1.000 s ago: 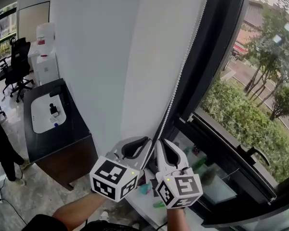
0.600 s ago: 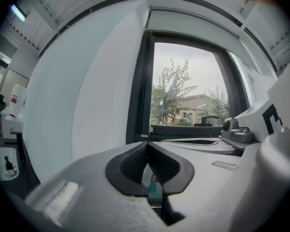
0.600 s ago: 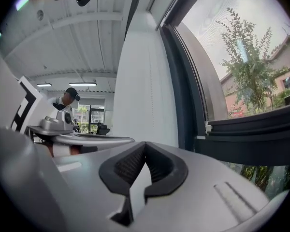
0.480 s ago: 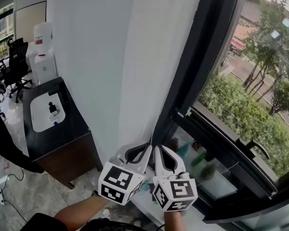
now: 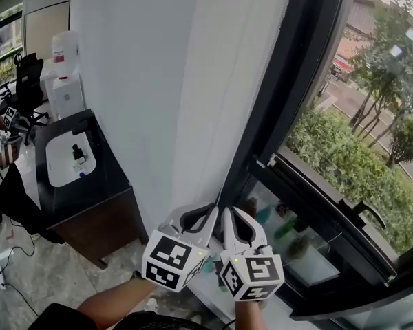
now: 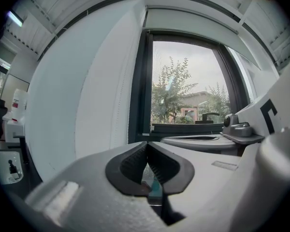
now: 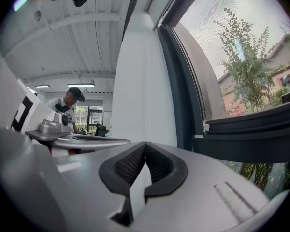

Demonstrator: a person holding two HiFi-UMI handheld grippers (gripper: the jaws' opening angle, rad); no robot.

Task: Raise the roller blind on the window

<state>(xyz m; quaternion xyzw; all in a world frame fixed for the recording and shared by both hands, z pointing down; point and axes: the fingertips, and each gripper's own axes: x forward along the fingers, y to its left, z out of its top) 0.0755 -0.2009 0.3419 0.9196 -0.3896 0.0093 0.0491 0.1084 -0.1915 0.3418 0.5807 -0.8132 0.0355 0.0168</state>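
Currently, head view: left gripper (image 5: 212,213) and right gripper (image 5: 227,213) side by side, low, tips near the foot of the dark window frame (image 5: 286,102). White wall (image 5: 158,81) to their left, dark bench (image 5: 110,177) beyond it.

Left gripper view — fingers (image 6: 130,161) clenched tip to tip, and I see nothing caught between them. Roller blind (image 6: 193,19) covers only a band at the frame's top, with the glass below it uncovered.

Right gripper view — fingers (image 7: 128,166) pressed together too, nothing between. A person (image 7: 67,108) stands in the background.
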